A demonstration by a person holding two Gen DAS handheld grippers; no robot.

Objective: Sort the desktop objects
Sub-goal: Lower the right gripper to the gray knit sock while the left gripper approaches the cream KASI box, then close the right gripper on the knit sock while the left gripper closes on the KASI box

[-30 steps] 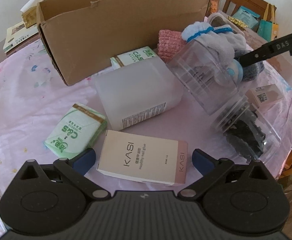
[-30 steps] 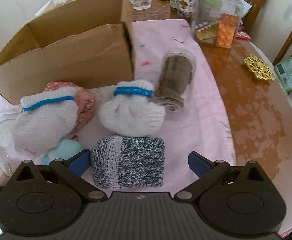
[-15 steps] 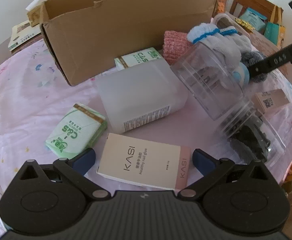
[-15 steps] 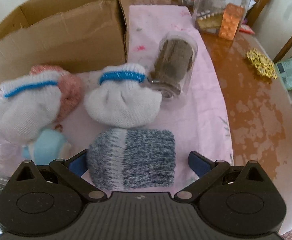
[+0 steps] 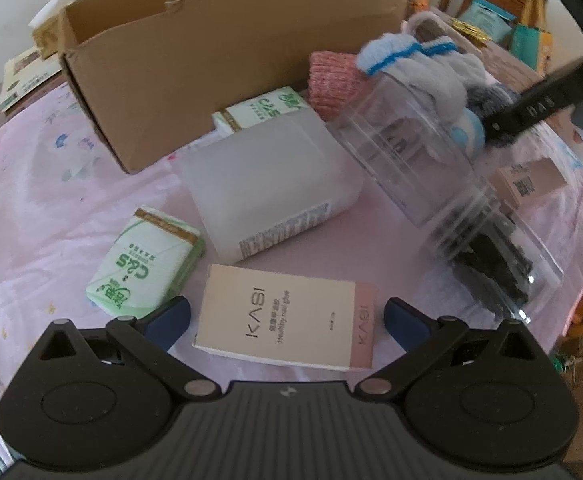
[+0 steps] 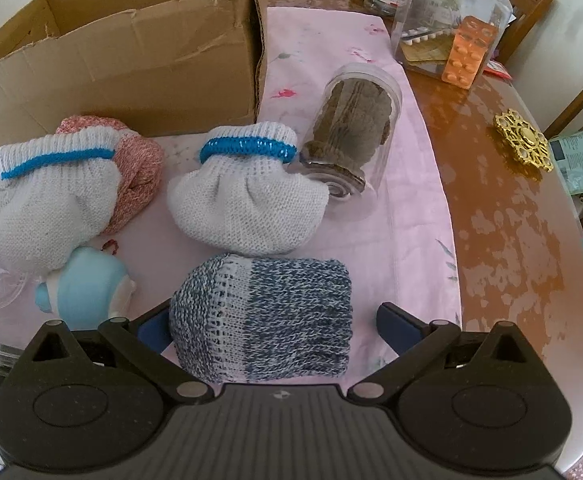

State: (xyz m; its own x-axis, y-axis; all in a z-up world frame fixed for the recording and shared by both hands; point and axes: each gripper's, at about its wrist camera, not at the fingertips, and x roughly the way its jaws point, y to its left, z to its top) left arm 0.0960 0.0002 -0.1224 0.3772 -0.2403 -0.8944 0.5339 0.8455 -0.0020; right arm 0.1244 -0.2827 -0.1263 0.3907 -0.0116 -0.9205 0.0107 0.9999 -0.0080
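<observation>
**A:** Left wrist view first. Round table under a pink floral cloth (image 5: 31,200), wooden chairs at the top right edge. Big open cardboard box (image 5: 219,52) across the upper middle. Left gripper (image 5: 287,316) at the bottom, jaws spread wide, holding nothing, with the KASI box (image 5: 287,316) lying flat between the blue pads, not touching either as far as can be seen. Green tissue pack (image 5: 145,260) just left of it, second tissue pack (image 5: 259,112) up against the cardboard. Frosted plastic container (image 5: 271,188) on its side dead centre.

**B:** And on the right side of that frame?

**A:** Clear jar (image 5: 411,160) tipped over, a dark blurry jumble inside a clear tub (image 5: 491,264) lower right. Can't tell what's in there.

**B:** Right wrist view?

**A:** Same cloth, bare brown tabletop (image 6: 503,208) along the right. Right gripper (image 6: 267,328) also wide open, gripping nothing, straddling the blue-grey knit sock (image 6: 263,316) at lower centre. Left pad looks right against it, right pad clear of it. Two white socks with blue bands (image 6: 247,196) (image 6: 47,200) above, pink sock (image 6: 135,160) tucked behind the left one, light blue toy (image 6: 87,288) lower left, jar of brown stuff (image 6: 351,124) lying down beside the middle sock.
</observation>
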